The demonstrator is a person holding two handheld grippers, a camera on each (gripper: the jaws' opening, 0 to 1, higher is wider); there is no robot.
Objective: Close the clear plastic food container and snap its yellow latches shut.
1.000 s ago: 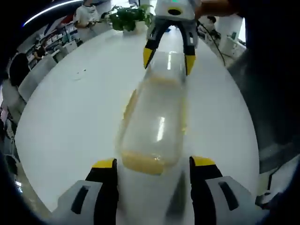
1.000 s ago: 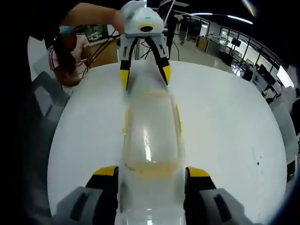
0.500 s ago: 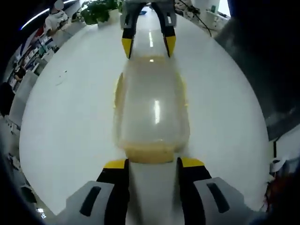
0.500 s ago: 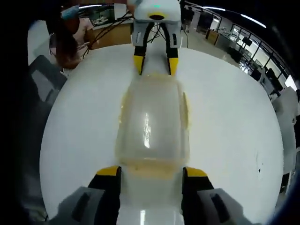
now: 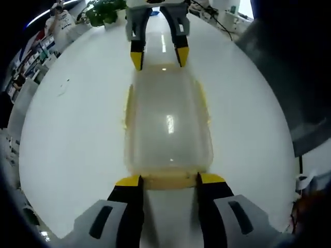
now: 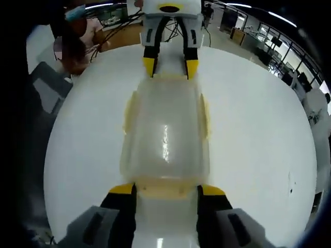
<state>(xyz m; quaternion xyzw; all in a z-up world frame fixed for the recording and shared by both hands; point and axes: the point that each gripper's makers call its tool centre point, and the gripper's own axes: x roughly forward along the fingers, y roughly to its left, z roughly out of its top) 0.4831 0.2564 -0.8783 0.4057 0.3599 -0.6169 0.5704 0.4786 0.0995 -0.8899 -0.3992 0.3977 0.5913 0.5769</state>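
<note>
Container (image 5: 168,126) lid-on; tongs (image 5: 165,182) (image 6: 166,190) flank opposite ends.

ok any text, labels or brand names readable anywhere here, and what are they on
None can be read.
Clear food container: no label or print, only yellow latches.
Left tongs and right tongs: yellow tips, no markings.
White table: a few small dark specks, not lettering.
Background shelves and desks: too small and blurred to read.

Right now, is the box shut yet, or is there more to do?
The lid looks already on the container, resting on the white table. Each tool sits at an end latch. Whether those yellow latches have clicked is unclear; the side ones look unsnapped.
</note>
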